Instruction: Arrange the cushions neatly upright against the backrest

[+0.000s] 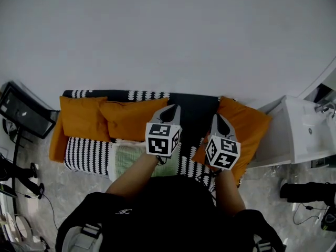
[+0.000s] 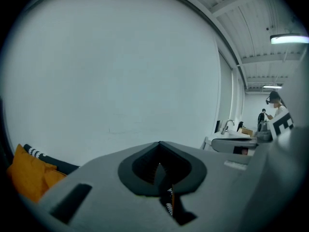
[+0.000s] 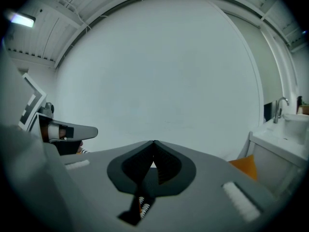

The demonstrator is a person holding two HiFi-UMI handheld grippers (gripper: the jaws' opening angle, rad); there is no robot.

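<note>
White wall [image 1: 157, 35], sofa [image 1: 86, 152] holding orange cushions [image 1: 84, 117]; left gripper [image 1: 172, 108], right gripper [image 1: 217, 117] jaws closed, empty.

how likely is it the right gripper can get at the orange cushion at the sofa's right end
Probably yes: the right gripper hovers at that cushion, with nothing between them in the head view. Its jaws are shut, so they would have to open first.
</note>
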